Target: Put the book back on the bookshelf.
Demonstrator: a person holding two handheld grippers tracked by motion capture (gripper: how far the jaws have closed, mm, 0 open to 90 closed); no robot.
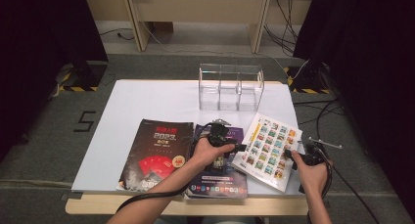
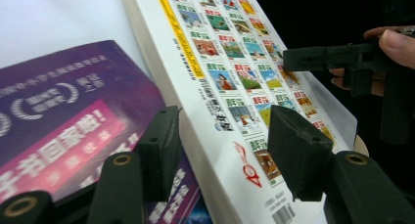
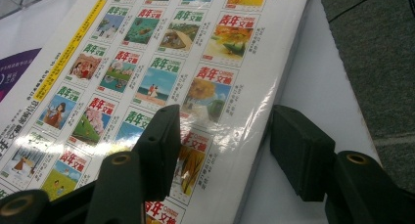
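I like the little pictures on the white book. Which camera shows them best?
The right gripper view: the white book lies close, its small cover pictures large and sharp. The left gripper view shows it slanted. The high view shows the whole book, but tiny.

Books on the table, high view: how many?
3. A dark-covered book with red print lies at the left, a purple-covered book in the middle under the left hand, and a white-covered book with rows of small pictures at the right. None seems hidden.
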